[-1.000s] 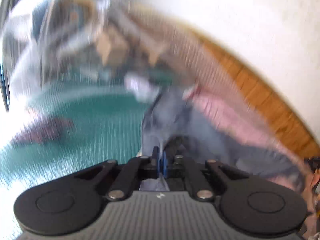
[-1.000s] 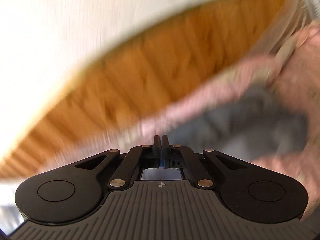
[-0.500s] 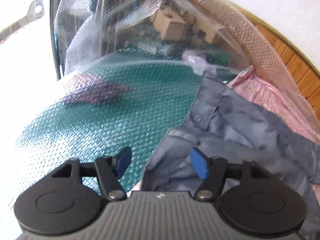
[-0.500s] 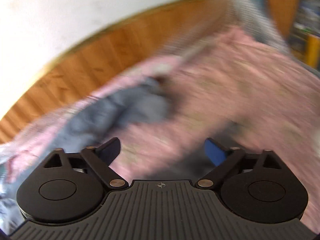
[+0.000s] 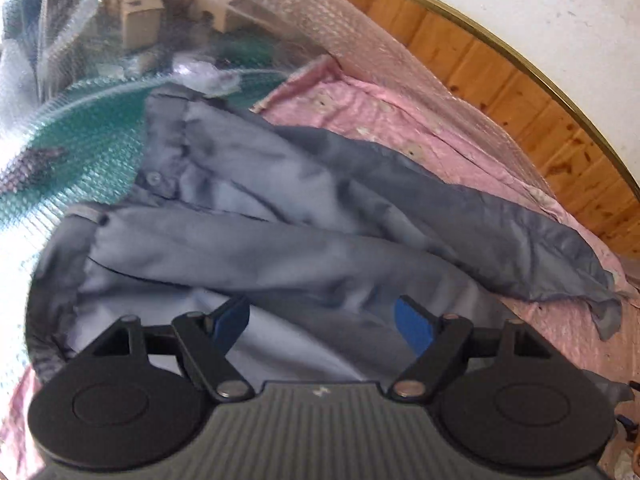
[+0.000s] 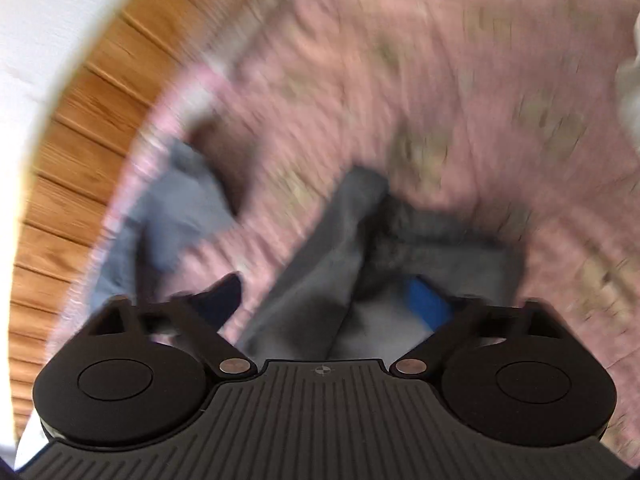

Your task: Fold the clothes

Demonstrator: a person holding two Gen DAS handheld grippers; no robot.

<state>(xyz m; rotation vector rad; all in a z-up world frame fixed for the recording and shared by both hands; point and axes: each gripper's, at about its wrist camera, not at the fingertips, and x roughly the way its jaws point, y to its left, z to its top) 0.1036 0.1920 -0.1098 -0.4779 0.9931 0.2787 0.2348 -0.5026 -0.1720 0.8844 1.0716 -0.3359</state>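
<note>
A grey-blue button shirt [image 5: 280,216] lies crumpled on a pink bed sheet [image 5: 400,120], its collar toward the far left and one sleeve stretched out to the right. My left gripper [image 5: 322,322] is open and empty just above the shirt's near part. In the blurred right wrist view, my right gripper [image 6: 328,298] is open over a grey fold of the same shirt [image 6: 320,256], holding nothing. Another part of the shirt [image 6: 176,208] lies to the left on the pink sheet [image 6: 460,100].
A green surface under bubble wrap [image 5: 92,140] lies left of the shirt. Cardboard boxes [image 5: 140,24] and clutter stand behind clear plastic at the back. A wooden panel wall [image 5: 520,92] runs along the far side of the bed and shows in the right wrist view [image 6: 72,140].
Both grippers were shut on the shirt a second ago and have opened and let it go. The shirt now lies on the bed. Both grippers have swung down toward it.
</note>
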